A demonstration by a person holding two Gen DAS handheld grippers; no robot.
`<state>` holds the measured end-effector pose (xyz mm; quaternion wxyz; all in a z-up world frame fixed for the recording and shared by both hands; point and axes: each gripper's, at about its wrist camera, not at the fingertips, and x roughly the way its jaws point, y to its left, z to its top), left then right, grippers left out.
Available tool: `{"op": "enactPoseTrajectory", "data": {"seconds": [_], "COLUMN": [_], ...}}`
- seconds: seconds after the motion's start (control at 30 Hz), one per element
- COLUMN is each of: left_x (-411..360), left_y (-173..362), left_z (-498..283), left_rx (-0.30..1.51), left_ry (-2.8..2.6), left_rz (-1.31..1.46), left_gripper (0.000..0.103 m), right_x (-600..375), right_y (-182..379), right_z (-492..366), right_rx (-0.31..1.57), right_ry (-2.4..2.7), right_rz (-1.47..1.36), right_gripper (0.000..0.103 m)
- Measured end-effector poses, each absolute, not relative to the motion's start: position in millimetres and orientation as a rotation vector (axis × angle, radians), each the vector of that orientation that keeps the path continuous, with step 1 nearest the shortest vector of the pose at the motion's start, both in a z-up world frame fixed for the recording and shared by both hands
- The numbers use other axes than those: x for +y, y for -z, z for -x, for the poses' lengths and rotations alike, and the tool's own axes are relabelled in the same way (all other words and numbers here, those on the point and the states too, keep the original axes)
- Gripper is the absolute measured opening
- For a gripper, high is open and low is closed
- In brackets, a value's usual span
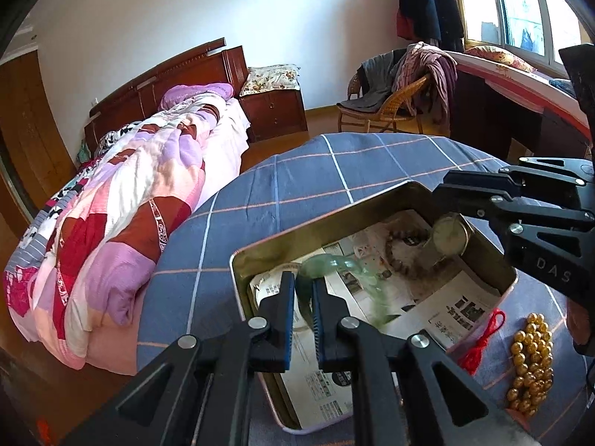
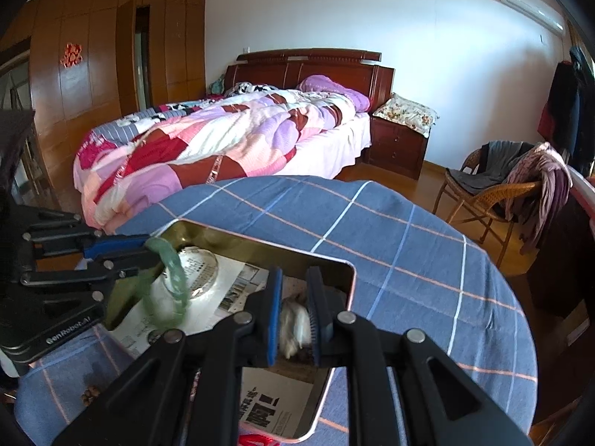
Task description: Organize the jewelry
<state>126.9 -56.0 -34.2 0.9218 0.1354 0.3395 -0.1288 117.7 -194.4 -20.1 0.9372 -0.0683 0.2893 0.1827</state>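
A metal tin (image 1: 334, 219) lined with newspaper sits on a table with a blue checked cloth (image 1: 297, 171). My left gripper (image 1: 304, 290) is shut on a green jade bangle (image 1: 334, 264) and holds it over the tin's near corner; the bangle also shows in the right wrist view (image 2: 174, 278). My right gripper (image 2: 293, 312) is shut on a silver wristwatch (image 1: 448, 239) above the tin's far end; its band (image 2: 293, 325) shows blurred between the pads. A brown bead bracelet (image 1: 399, 245) lies inside the tin.
A gold bead string (image 1: 531, 356) with a red tassel (image 1: 483, 338) lies on the cloth right of the tin. A clear glass dish (image 2: 200, 271) sits in the tin. A bed (image 2: 223, 141), nightstand (image 2: 398, 145) and wicker chair (image 2: 487, 189) stand beyond the table.
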Motion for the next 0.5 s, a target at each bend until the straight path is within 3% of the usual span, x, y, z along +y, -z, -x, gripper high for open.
{"op": "enactPoseTrajectory", "data": {"seconds": [0.03,0.07,0.1,0.13,0.5], "left_x": [-55,-53,-51,-48,-21], "left_y": [35,34,33,31,35], "left_z": [-124,-122,-118,-112,-60], "left_rx": [0.698,0.692,0.678,0.661,0.646], "left_ry": [0.259,0.252,0.24,0.229,0.196], "left_rz": [-0.275,-0.274,-0.271,-0.26,-0.19], "left_gripper": [0.026,0.035,0.054,0.063,0.063], "right_x": [-196,-198,-200,-202,-215], "right_y": [20,19,19,18,30], "right_z": [-116,-114,-111,-108,-65], "right_rx": [0.593,0.585,0.58,0.579,0.596], "right_ry": [-0.372,-0.369,-0.368,-0.367,-0.279], "right_rz": [0.129,0.121,0.117,0.113,0.109], "right_gripper": [0.04,0.043,0.044,0.044,0.052]}}
